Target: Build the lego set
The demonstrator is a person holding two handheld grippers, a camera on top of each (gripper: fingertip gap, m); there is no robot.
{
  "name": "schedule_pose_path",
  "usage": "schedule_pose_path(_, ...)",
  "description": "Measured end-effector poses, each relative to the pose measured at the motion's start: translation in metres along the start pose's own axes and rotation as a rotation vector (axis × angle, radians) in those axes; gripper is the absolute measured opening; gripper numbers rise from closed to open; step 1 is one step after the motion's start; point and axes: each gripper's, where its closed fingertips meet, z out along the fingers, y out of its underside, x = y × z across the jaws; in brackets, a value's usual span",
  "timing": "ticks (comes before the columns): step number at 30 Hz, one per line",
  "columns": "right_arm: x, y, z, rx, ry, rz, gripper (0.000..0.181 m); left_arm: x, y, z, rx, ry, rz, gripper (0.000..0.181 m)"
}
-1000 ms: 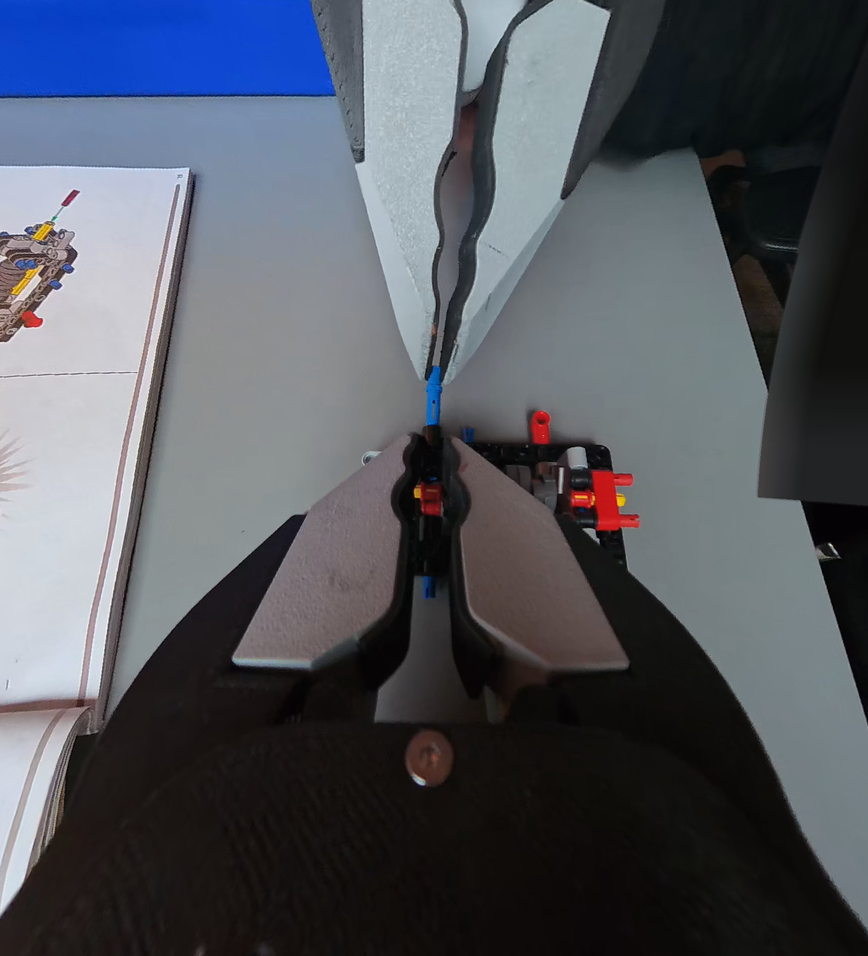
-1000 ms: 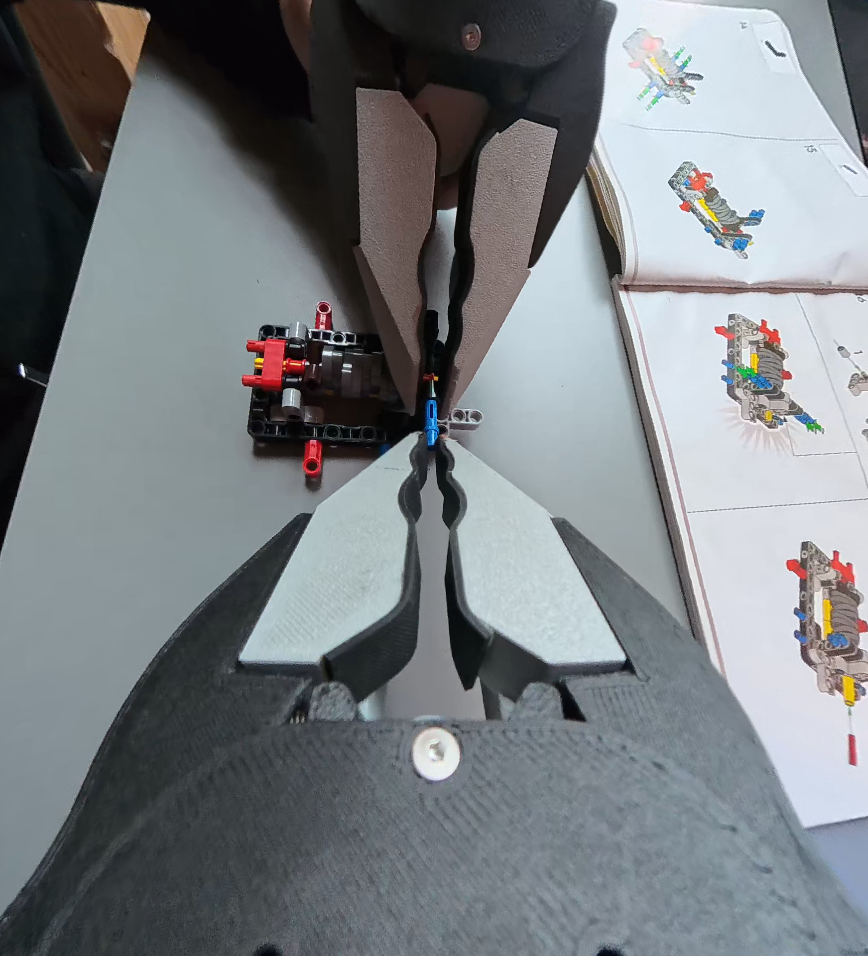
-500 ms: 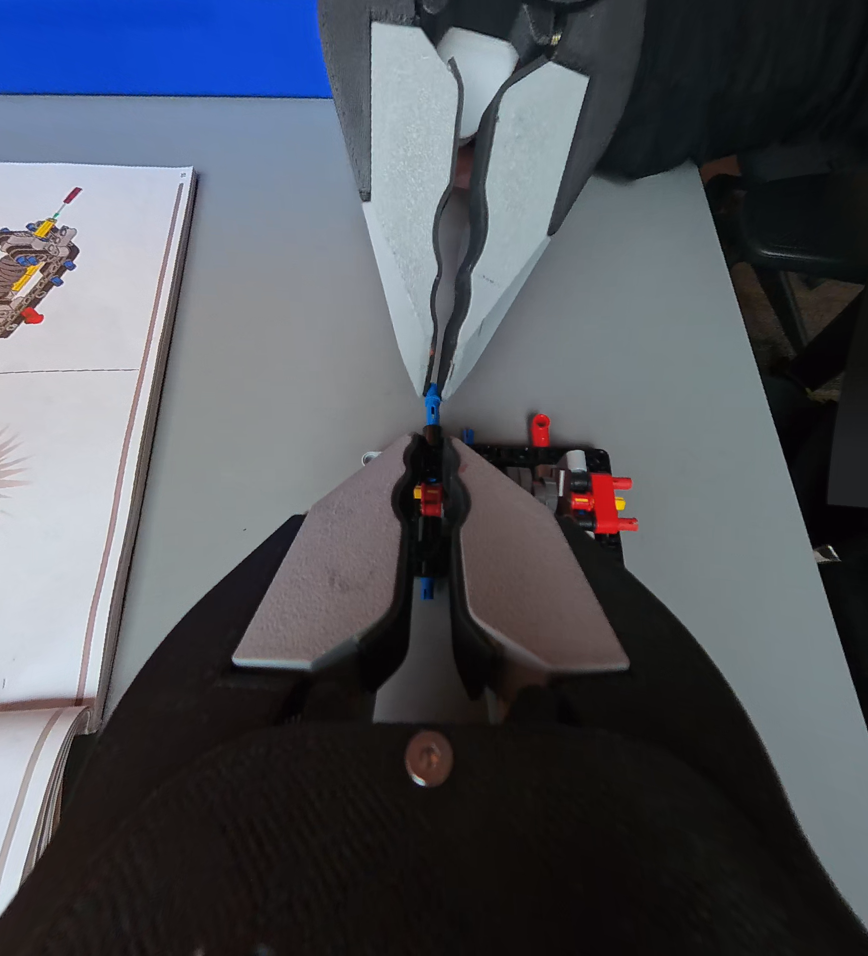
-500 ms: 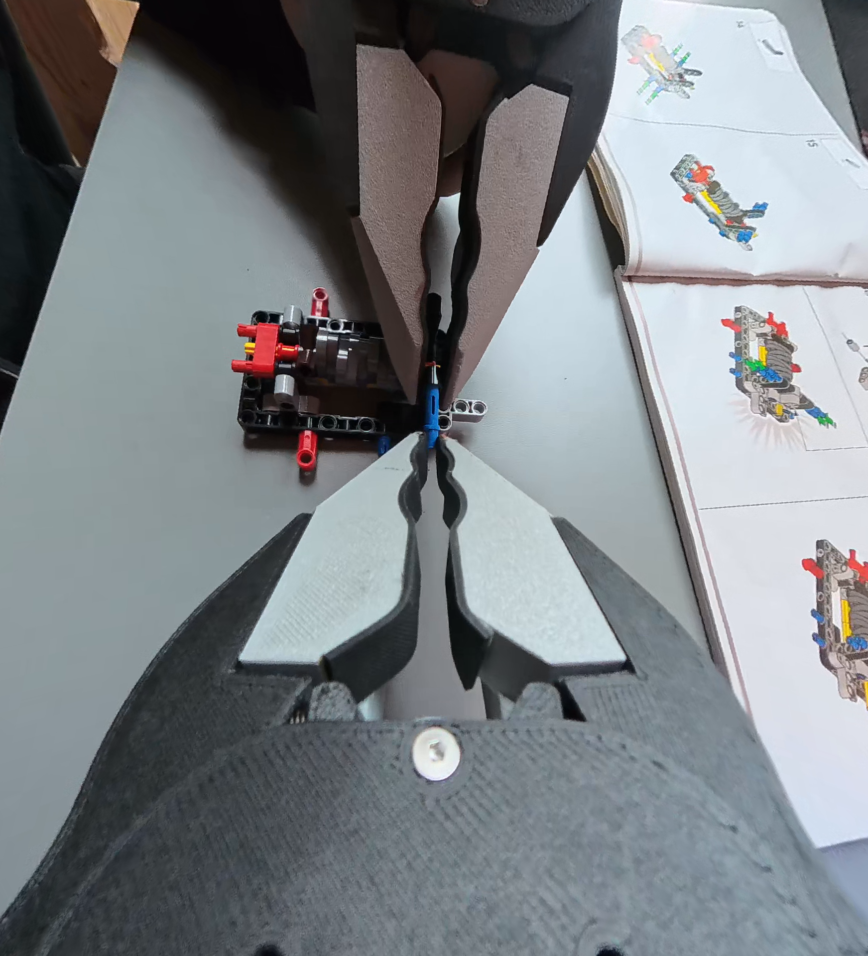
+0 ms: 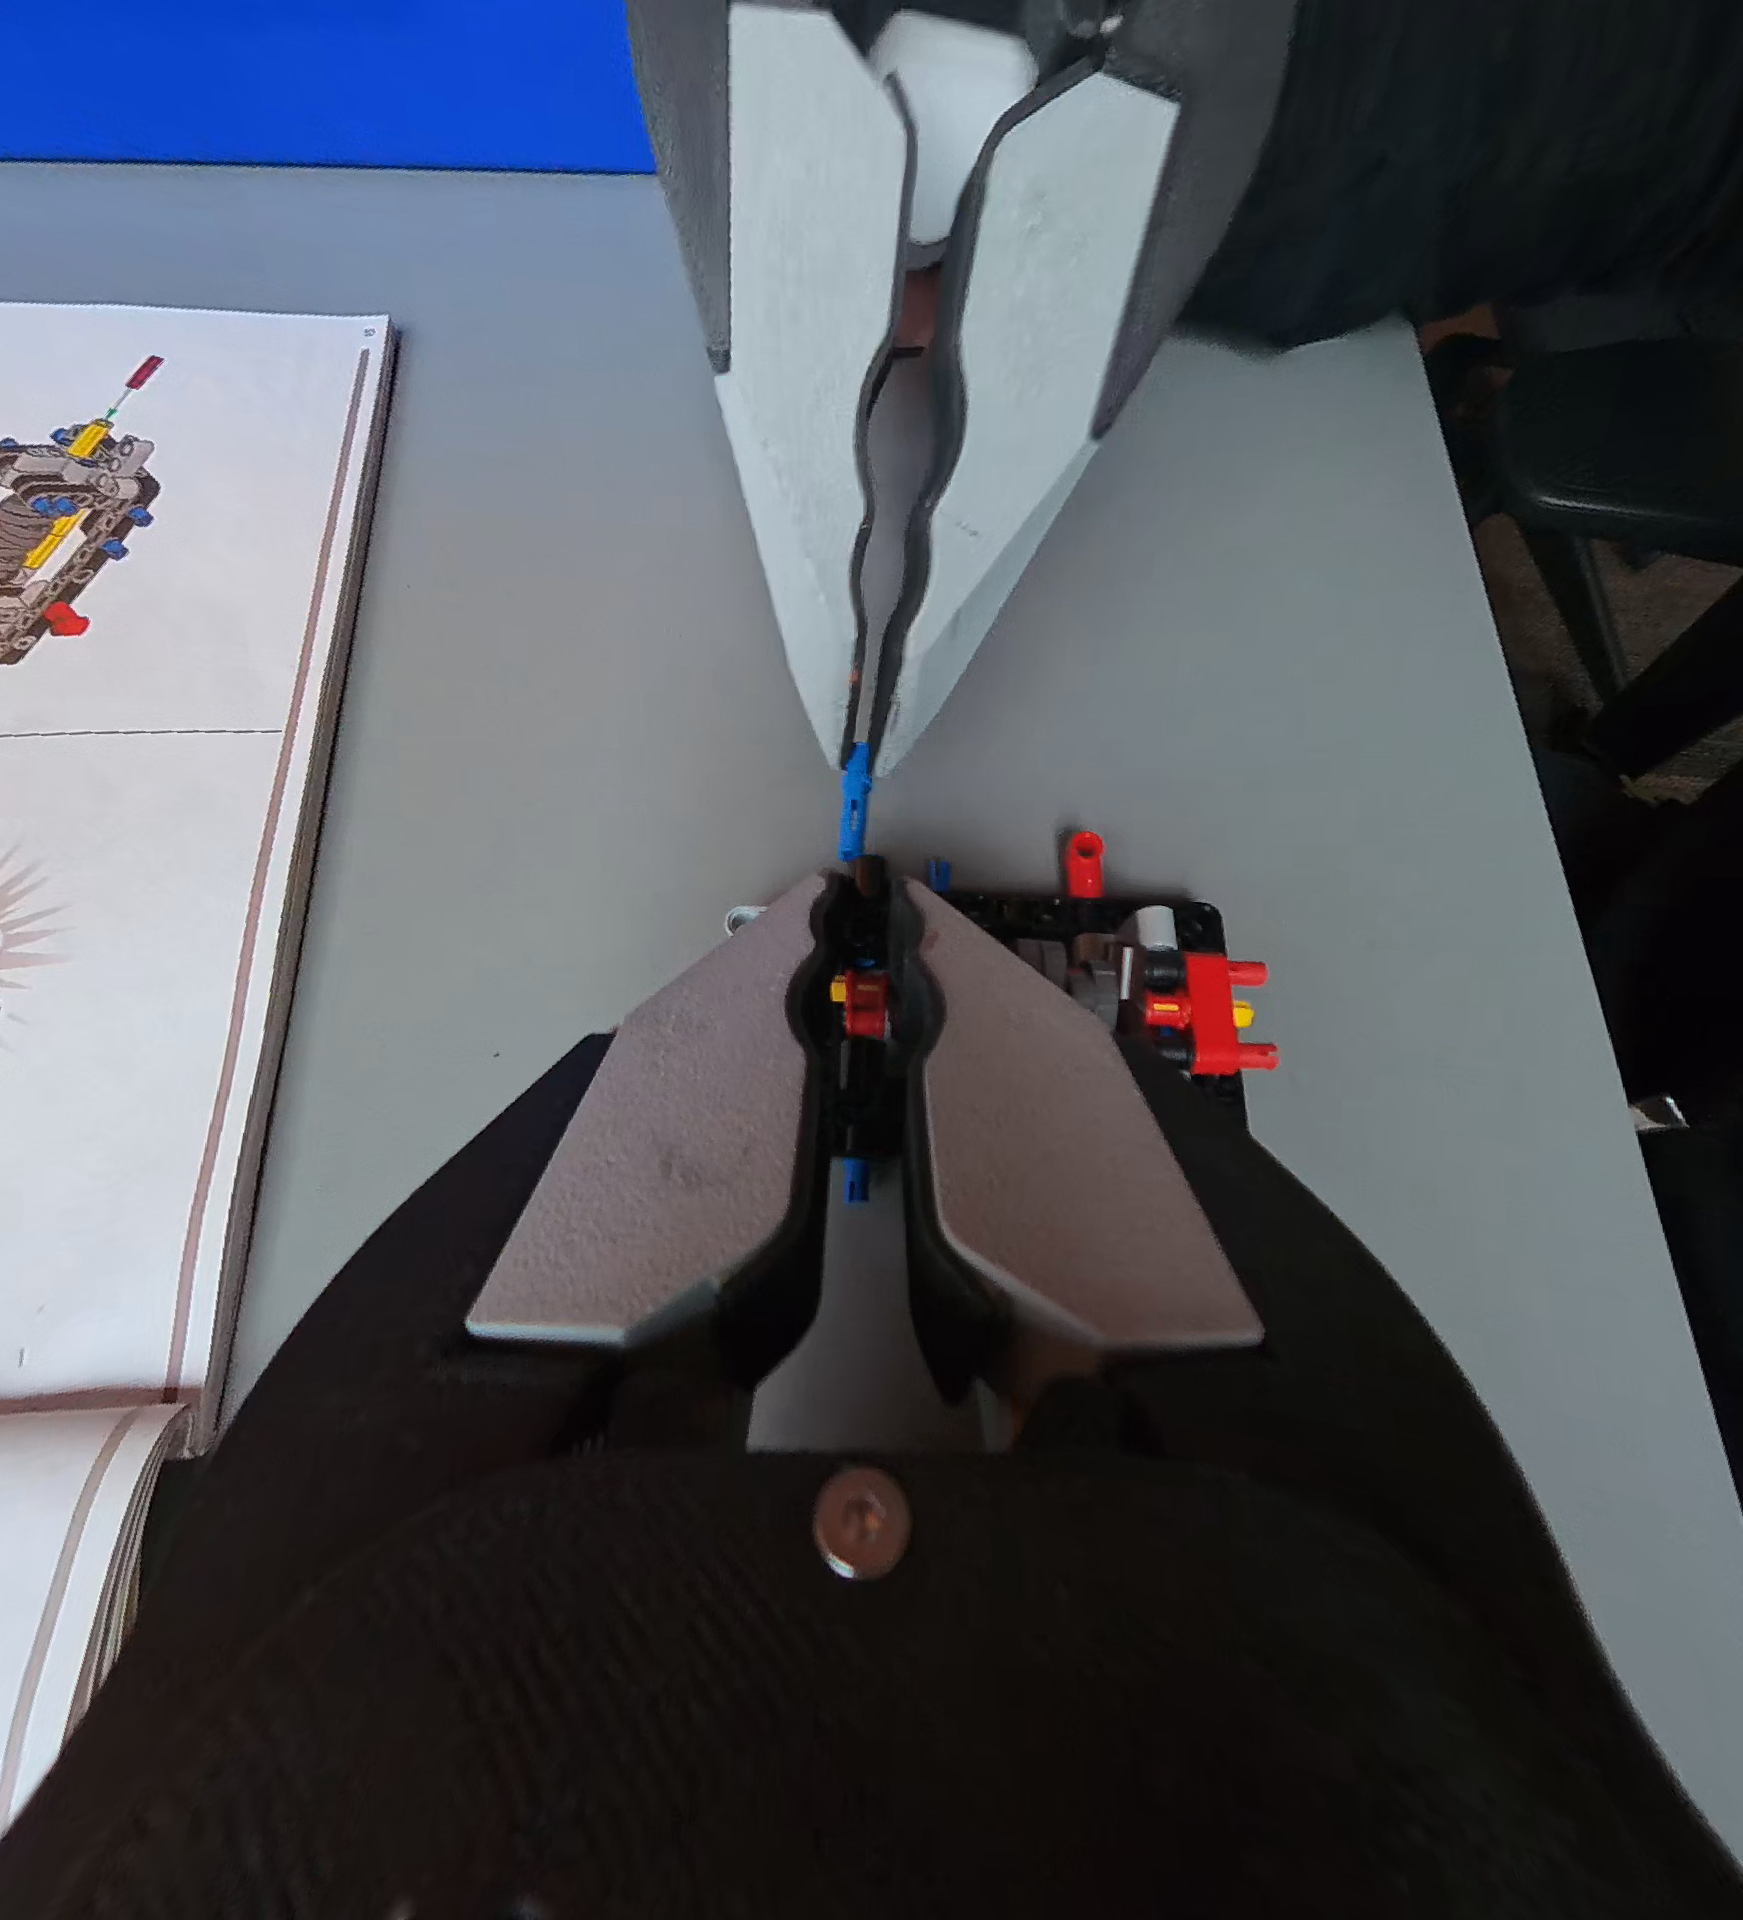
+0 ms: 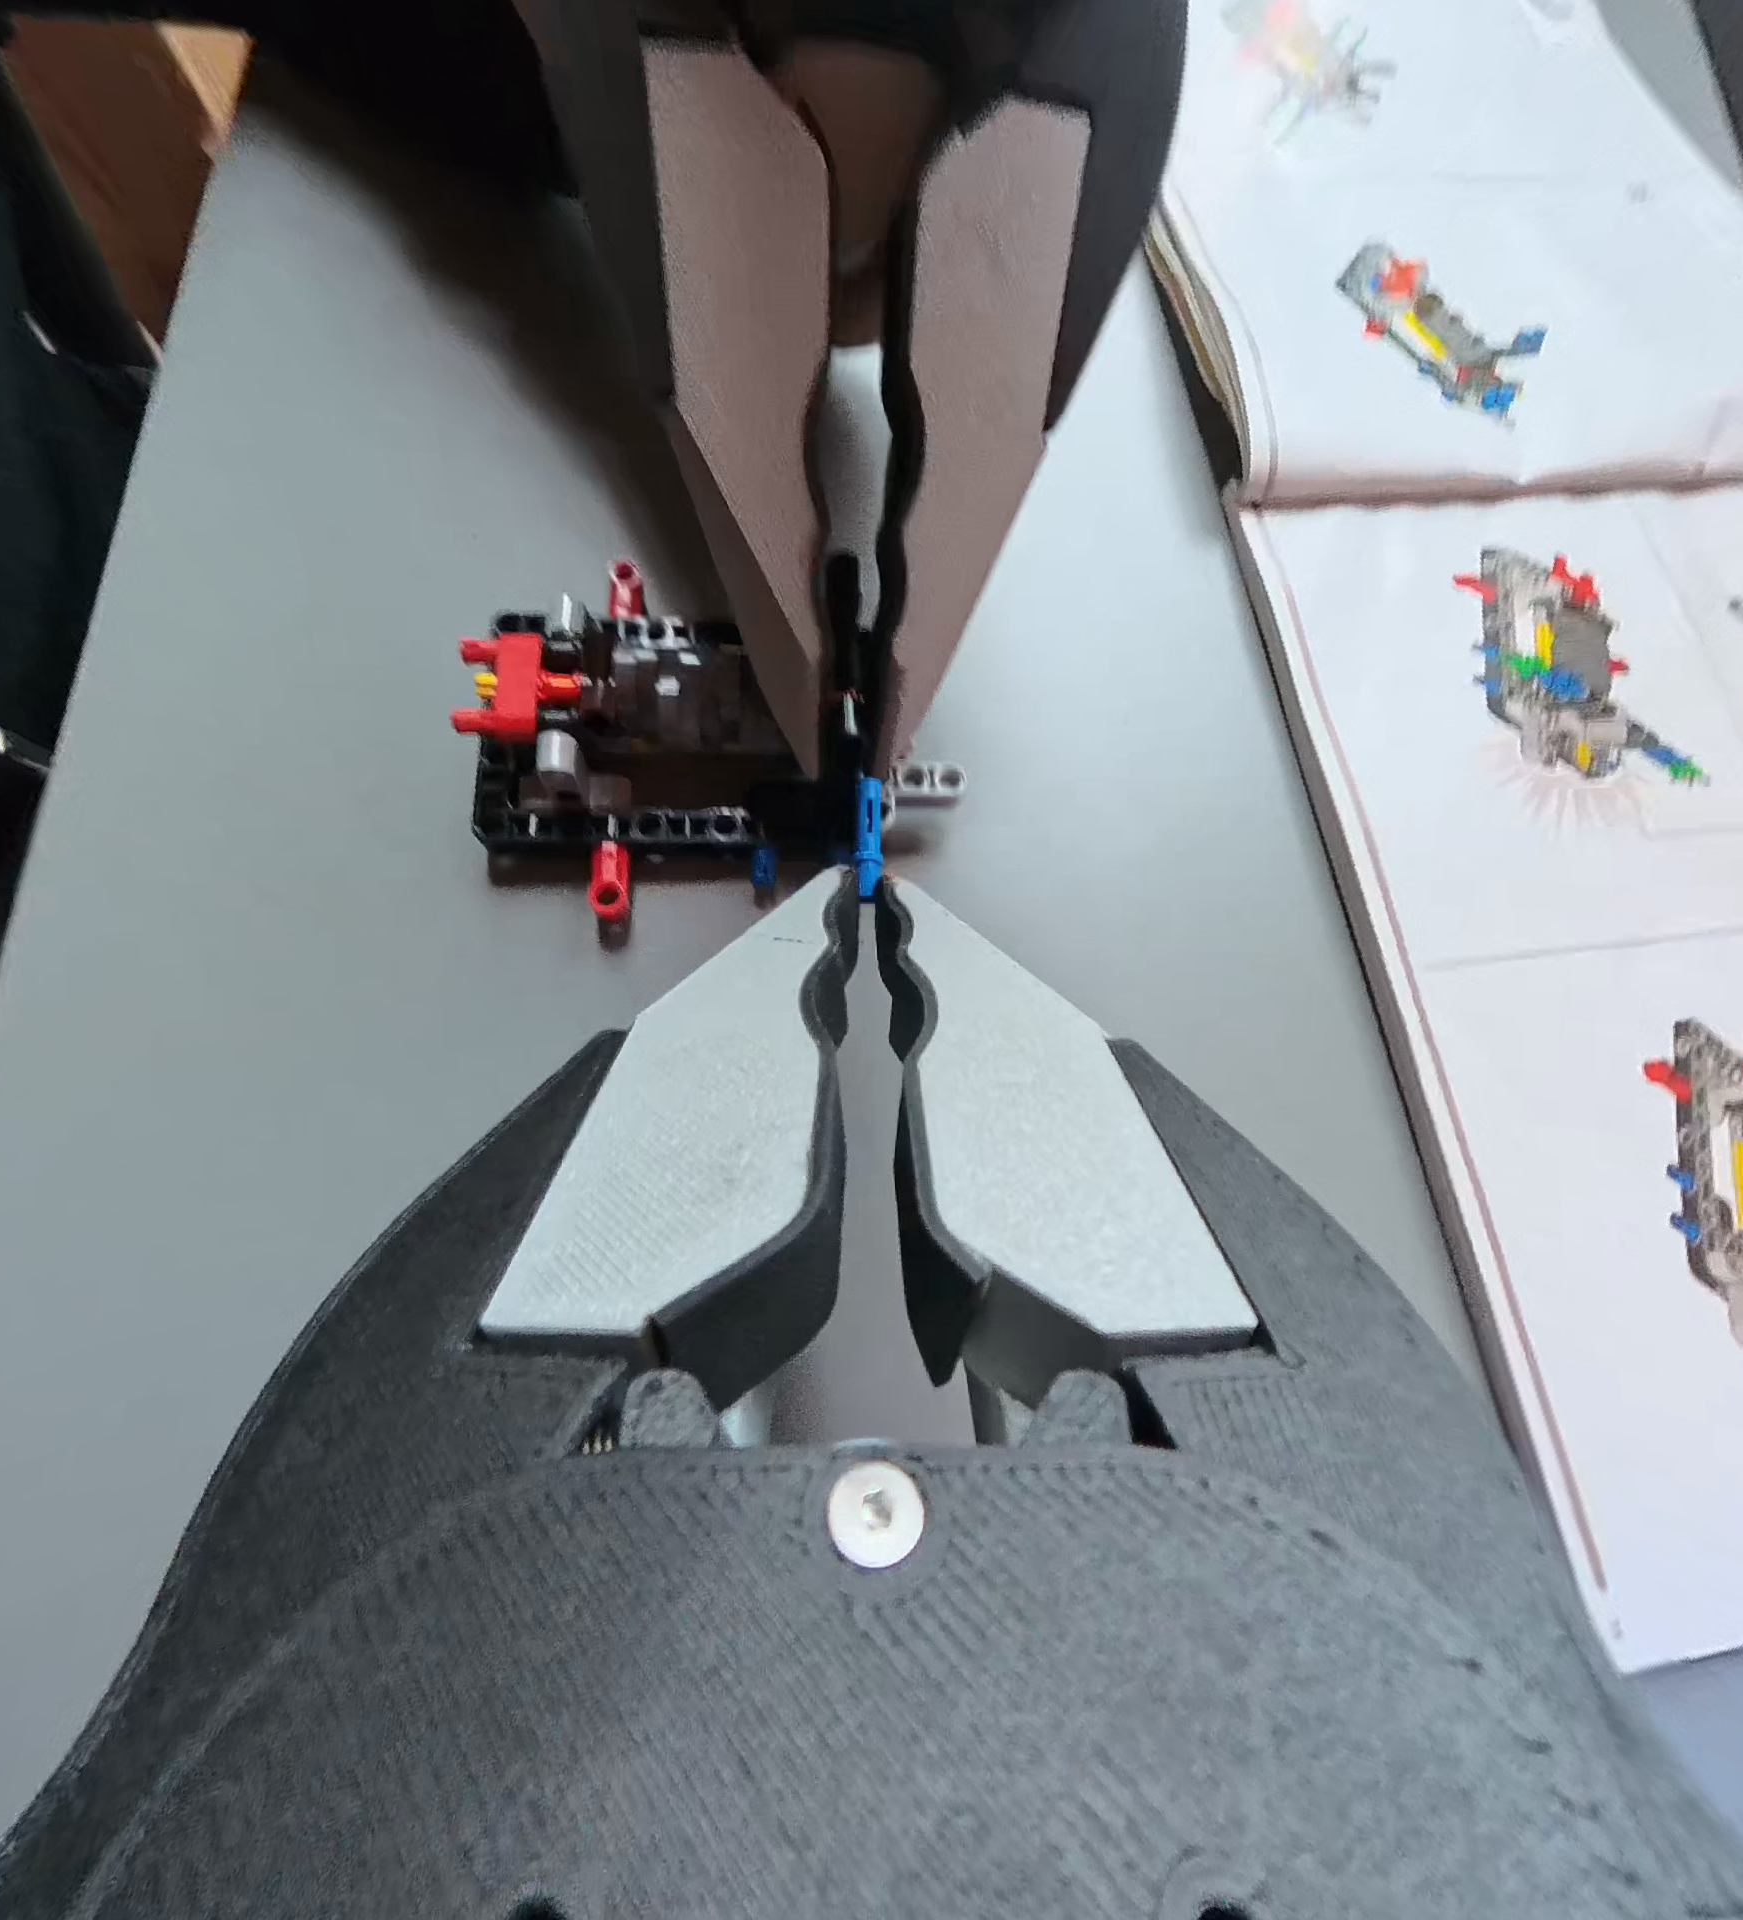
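- While both grippers meet tip to tip over the flat grey tabletop, we see the left gripper reaching forward and low, its brown-grey fingers pressed in on the near end of the black-framed lego assembly with red and grey parts.
- Left claw is pinching that assembly: a black beam with a small red and yellow piece sits clamped in the narrow gap between its wavy black pads.
- We see the right gripper coming in from the opposite side, pointed straight at the left one, light grey fingers angled down toward the table.
- Right claw is nearly closed, pinching a thin blue lego pin at its very tips; most of the pin sticks out forward.
- In the left wrist view the same blue pin hangs from the right gripper, its free end touching or just at the black end of the clamped assembly; we cannot tell if it is seated.
- Lego assembly lies flat on the table, extending to the left gripper's right side, red connector block at its far end.
- Open white instruction booklet with coloured build drawings lies flat on the table well to the left gripper's left, apart from the assembly; the right wrist view shows it slightly blurred.
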Motion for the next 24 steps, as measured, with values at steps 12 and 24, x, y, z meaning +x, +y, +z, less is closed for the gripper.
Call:
schedule_pose_path(12,-0.004,-0.012,-0.007,0.058,0.009,0.012,0.0,-0.002,-0.014,-0.003,0.007,-0.095,0.106,0.009)
schedule_pose_path(24,-0.004,-0.013,-0.009,0.081,-0.003,0.038,0.0,0.004,-0.022,-0.003,0.035,-0.088,0.131,0.002)
